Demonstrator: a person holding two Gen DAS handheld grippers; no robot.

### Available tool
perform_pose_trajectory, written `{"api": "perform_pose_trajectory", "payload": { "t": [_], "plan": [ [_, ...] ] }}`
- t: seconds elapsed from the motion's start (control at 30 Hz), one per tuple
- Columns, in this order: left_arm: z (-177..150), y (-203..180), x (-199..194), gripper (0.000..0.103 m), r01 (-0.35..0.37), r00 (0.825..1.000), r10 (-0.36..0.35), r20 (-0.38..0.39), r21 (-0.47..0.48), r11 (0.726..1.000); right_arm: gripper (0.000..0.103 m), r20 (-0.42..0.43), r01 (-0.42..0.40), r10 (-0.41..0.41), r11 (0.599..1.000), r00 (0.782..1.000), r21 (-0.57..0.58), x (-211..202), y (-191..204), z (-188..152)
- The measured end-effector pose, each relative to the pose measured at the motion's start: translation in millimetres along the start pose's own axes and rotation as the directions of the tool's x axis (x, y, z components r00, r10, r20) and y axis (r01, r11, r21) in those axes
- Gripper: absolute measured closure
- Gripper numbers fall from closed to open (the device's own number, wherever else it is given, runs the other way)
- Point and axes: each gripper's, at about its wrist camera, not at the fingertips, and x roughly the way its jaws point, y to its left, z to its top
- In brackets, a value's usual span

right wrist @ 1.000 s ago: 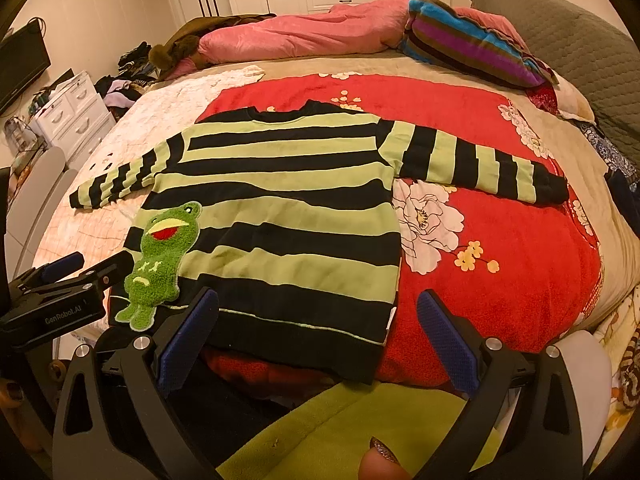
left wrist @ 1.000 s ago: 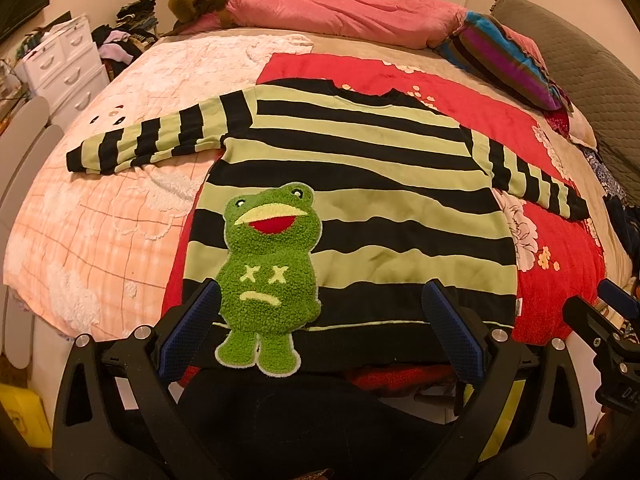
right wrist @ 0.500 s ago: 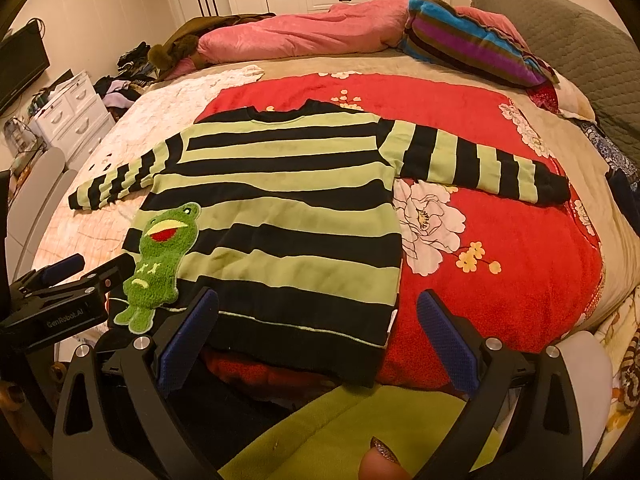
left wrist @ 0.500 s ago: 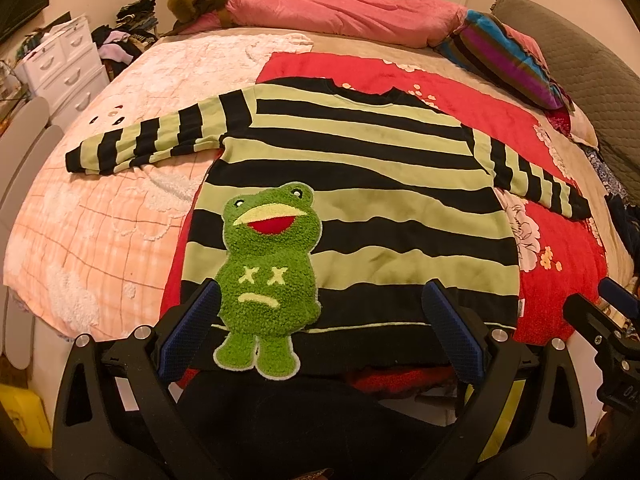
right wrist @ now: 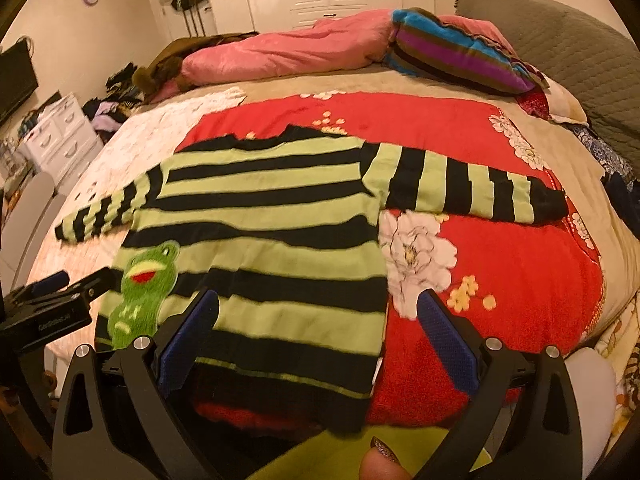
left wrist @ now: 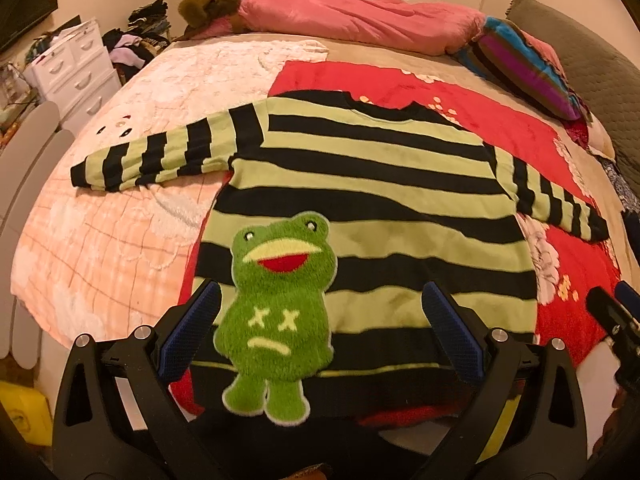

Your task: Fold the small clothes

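A small green-and-black striped sweater (left wrist: 372, 200) lies flat on the bed with both sleeves spread out; it also shows in the right wrist view (right wrist: 272, 216). A fuzzy green frog patch (left wrist: 280, 304) sits on its lower left front. My left gripper (left wrist: 320, 332) is open and empty, just above the sweater's hem around the frog. My right gripper (right wrist: 318, 336) is open and empty, above the hem's right corner. The left gripper's body (right wrist: 52, 308) shows at the left of the right wrist view.
A red floral blanket (right wrist: 500, 264) lies under the sweater, and a pink-white blanket (left wrist: 100, 232) covers the bed's left side. A pink duvet (left wrist: 360, 20) and striped pillow (right wrist: 460, 56) lie at the far end. White drawers (left wrist: 68, 72) stand to the left.
Both grippers have moved forward and closer to the sweater's hem. The sweater has not moved, and both grippers stay open.
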Motion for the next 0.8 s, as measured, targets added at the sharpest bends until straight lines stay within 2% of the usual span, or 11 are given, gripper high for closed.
{"api": "perform_pose_trajectory", "payload": {
  "t": [0.4, 0.7, 0.8],
  "plan": [
    [34.2, -8.3, 36.5, 0.008, -0.028, 0.999, 0.028, -0.017, -0.002, 1.0, 0.004, 0.018, 0.035, -0.035, 0.999, 0.999, 0.0, 44.3, -22.9, 35.2],
    [63.9, -34.1, 73.1, 0.008, 0.001, 0.999, 0.0, -0.034, 0.007, 1.0, 0.004, 0.013, 0.103, -0.106, 0.987, 0.994, 0.12, 83.7, -83.5, 68.3],
    [74.6, -43.8, 84.7, 0.008, 0.007, 0.999, -0.007, -0.036, 0.001, 1.0, 0.004, 0.003, 0.134, -0.138, 0.971, 0.99, 0.198, 96.8, -117.1, 77.4]
  ]
}}
